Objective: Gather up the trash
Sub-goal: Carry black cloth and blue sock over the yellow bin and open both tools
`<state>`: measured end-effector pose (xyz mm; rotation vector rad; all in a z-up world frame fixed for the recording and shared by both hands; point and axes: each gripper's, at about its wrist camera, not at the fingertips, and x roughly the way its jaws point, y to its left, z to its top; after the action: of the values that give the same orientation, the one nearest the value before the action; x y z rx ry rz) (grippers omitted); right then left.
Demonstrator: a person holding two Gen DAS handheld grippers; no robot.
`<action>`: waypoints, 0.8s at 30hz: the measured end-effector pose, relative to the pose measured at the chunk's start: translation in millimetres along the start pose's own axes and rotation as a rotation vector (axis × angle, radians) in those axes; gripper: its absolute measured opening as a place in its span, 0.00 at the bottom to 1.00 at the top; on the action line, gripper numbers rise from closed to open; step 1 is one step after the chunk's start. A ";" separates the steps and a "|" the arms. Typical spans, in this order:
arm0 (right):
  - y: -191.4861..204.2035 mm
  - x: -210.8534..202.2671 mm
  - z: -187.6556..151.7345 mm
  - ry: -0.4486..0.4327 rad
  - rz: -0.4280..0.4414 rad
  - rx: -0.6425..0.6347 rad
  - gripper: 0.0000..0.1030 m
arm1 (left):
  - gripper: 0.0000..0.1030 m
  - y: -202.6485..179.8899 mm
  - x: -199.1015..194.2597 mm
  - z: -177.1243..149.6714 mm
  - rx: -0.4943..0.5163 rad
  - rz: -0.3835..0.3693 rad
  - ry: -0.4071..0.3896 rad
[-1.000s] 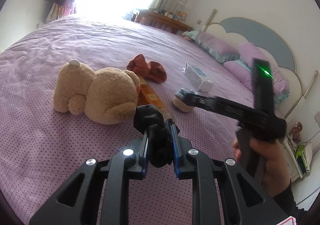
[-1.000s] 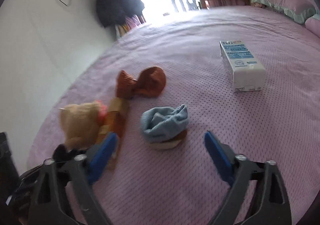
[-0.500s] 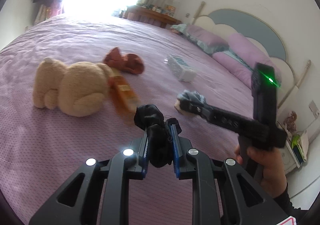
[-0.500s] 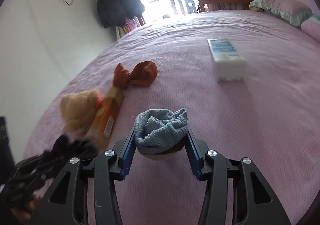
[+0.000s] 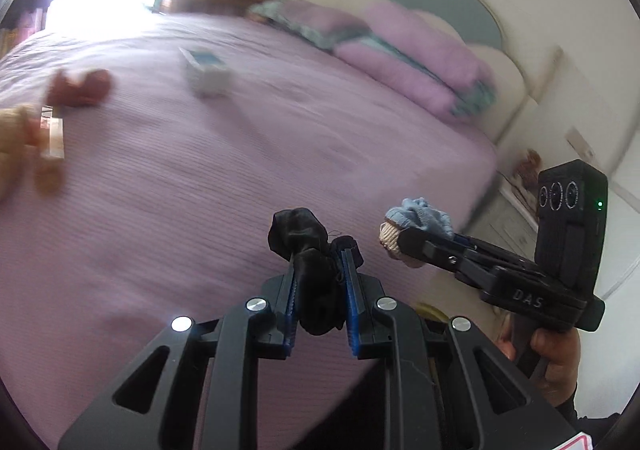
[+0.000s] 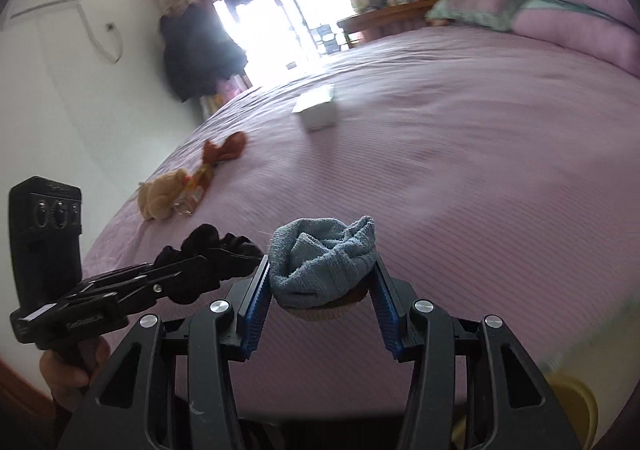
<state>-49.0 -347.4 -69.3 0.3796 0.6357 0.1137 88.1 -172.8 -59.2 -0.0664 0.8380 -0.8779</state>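
My left gripper is shut on a crumpled black cloth, which bulges out above its blue pads. My right gripper is shut on a rolled blue-grey sock with a beige underside, held clear of the purple bedspread. The two grippers sit side by side near the bed's edge. In the left wrist view the right gripper carries the sock at the right. From the right wrist camera the left gripper and its black cloth appear at the left.
Left on the bed are a tan teddy bear, an orange wrapper, a brown cloth and a white box. Purple pillows line the headboard. A yellow container shows below the bed's edge at the lower right.
The right gripper closed on the blue-grey sock and lifted it off the bed. Both grippers then swung away from the bear towards the bed's edge; the left kept its black cloth.
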 end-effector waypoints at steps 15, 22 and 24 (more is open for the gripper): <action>-94.7 -106.9 -96.3 -0.052 -0.215 0.220 0.45 | 0.20 -130.4 100.9 -56.9 0.206 -0.184 0.249; -138.7 -123.7 -151.0 0.004 -0.296 0.367 0.45 | 0.20 -172.2 160.4 -99.9 0.274 -0.212 0.394; -149.4 -124.9 -164.6 0.023 -0.309 0.405 0.45 | 0.20 -182.6 175.7 -110.0 0.294 -0.216 0.430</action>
<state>-249.3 -461.8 -178.0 0.6653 0.7339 -0.3111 -43.5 -386.2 -175.2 0.3037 1.1040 -1.2360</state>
